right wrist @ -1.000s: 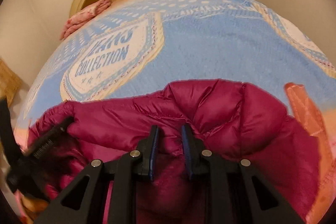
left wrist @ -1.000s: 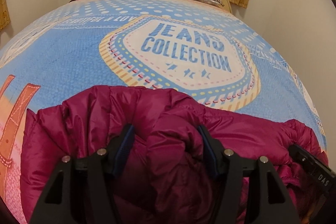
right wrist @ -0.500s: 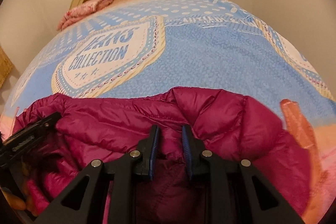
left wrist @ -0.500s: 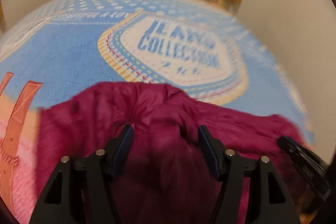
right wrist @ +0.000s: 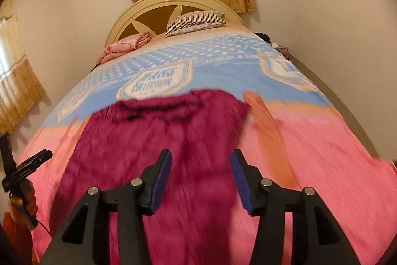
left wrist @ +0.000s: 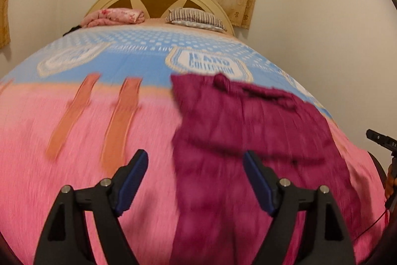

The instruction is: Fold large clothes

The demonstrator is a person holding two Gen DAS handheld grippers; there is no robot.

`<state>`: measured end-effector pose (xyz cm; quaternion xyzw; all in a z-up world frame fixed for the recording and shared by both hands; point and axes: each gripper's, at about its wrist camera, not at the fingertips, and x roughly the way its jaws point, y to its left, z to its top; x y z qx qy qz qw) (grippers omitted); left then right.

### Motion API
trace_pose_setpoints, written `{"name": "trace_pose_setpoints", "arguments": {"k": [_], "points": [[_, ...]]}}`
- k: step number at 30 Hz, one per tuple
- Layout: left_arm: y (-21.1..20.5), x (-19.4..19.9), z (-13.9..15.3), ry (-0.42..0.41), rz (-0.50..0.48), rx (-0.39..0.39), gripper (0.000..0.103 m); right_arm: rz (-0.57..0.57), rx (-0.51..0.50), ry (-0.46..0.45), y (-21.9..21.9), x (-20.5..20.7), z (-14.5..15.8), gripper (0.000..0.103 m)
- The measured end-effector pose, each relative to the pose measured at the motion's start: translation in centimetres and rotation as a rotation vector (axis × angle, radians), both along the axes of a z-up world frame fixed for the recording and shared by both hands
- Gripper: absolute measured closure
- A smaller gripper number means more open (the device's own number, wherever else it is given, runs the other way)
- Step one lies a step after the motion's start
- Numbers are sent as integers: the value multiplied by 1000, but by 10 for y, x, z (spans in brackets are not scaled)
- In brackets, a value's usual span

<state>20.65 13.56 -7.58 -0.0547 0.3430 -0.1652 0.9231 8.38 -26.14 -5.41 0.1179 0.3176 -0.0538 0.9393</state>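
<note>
The jacket (left wrist: 238, 145), a magenta padded one, lies spread on the bed (left wrist: 62, 116), its far edge reaching the blue band of the cover, most of it on the pink part. The left tool (left wrist: 194, 180) hangs above its left edge, jaws opening with nothing gripped; the right tool (right wrist: 201, 180) hangs over its middle, jaws likewise opening and empty. Blur hides the seams and sleeves. The jacket looks light, puffy and soft, with a smooth shell likely to slide between pads, so it would spring back from a loose fold. A firm pinch at a hem corner, cuff or shoulder seam, one tool at each side, seems the best hold
</note>
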Motion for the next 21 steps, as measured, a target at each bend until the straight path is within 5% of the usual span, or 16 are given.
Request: {"name": "trace_pose_setpoints", "arguments": {"k": [7,21], "points": [[29,-61,-38,102,-32,-46,21,16,10,125,7,-102,-33,49],[39,-132,-87,184,-47,-101,21,65,120,262,40,-150,-121,49]]}}
